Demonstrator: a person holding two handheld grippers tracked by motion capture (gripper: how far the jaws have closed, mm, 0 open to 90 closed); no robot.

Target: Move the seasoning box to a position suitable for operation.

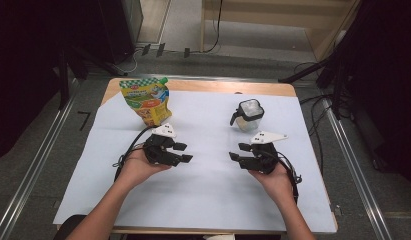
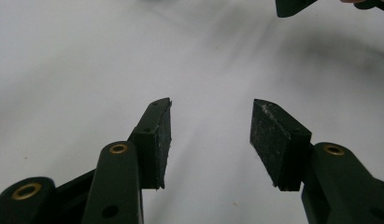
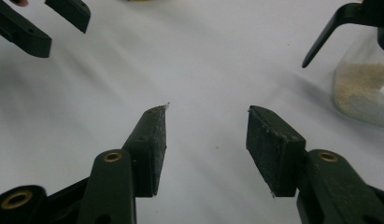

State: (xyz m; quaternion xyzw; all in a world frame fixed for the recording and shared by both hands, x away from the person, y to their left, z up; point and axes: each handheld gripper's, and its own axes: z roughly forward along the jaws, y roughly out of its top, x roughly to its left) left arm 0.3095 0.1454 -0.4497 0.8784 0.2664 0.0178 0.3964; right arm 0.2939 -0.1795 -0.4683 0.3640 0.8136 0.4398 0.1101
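Bright, evenly lit paper, dim surroundings, gripper views perhaps slightly soft.

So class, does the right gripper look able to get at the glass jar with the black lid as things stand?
Probably yes. The right gripper is open and holds nothing, and the glass jar stands just beyond it on the white sheet, with bare sheet between them. The gripper points sideways, though, so the hand must turn.

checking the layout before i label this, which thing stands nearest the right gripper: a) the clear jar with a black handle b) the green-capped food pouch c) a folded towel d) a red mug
a: in the high view the clear jar with a black handle stands just beyond the right gripper, while the food pouch stands past the left gripper.
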